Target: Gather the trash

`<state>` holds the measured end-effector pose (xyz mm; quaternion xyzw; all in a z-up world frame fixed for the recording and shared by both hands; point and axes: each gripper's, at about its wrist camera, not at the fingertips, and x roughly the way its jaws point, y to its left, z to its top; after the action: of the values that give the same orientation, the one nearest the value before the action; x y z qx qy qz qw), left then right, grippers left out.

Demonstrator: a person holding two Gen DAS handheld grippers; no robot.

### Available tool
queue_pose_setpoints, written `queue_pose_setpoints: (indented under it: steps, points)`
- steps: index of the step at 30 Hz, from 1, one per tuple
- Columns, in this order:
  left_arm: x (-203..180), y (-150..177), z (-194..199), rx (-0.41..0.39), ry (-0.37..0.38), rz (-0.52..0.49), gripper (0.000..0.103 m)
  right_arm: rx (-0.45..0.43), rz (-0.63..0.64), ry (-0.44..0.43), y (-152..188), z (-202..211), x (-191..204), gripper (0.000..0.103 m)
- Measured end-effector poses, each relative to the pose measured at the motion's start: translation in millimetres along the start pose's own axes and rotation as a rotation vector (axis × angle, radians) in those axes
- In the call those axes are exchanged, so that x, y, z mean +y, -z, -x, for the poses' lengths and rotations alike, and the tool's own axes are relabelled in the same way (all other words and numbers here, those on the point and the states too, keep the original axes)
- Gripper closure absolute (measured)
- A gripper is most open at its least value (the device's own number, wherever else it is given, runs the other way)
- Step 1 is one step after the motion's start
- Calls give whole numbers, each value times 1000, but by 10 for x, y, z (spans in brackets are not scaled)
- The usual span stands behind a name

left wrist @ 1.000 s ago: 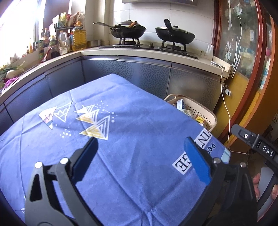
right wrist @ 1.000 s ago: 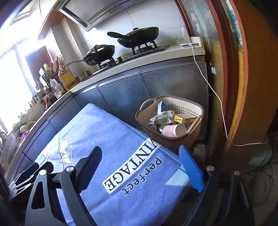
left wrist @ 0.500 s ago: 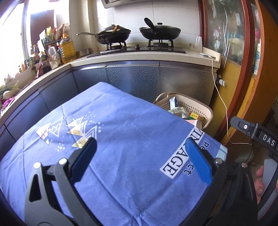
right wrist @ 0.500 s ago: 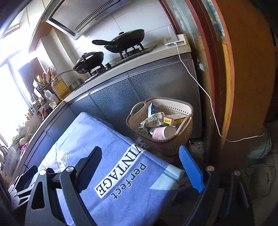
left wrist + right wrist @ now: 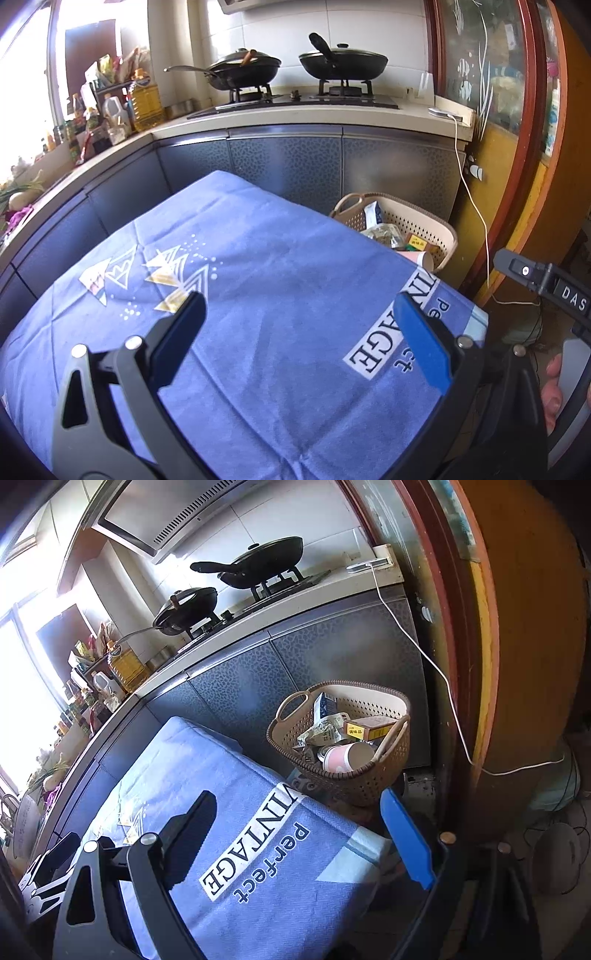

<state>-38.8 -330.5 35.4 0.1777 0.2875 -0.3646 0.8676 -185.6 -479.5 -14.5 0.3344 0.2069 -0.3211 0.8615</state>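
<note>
Trash sits in the woven basket [image 5: 343, 771] on the floor beyond the far right corner of the tabletop [image 5: 277, 295], against the grey cabinets [image 5: 288, 166]: a pink paper cup [image 5: 341, 757], a yellow box [image 5: 371, 726], a crumpled wrapper [image 5: 320, 732] and a blue carton [image 5: 325, 704]. Your left claw [image 5: 295, 336] hovers over the blue cloth, jaws spread wide with nothing between them. Your right claw [image 5: 306, 838] is just as wide and empty, aimed over the cloth's corner toward the basket.
</note>
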Motion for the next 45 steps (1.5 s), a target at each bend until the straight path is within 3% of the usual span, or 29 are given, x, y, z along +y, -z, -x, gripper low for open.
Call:
queue_pose_setpoints:
  steps: [45]
  points:
    - [115,-24,159,-54,-25,51,6,-17,61,0,-20,54,193,14]
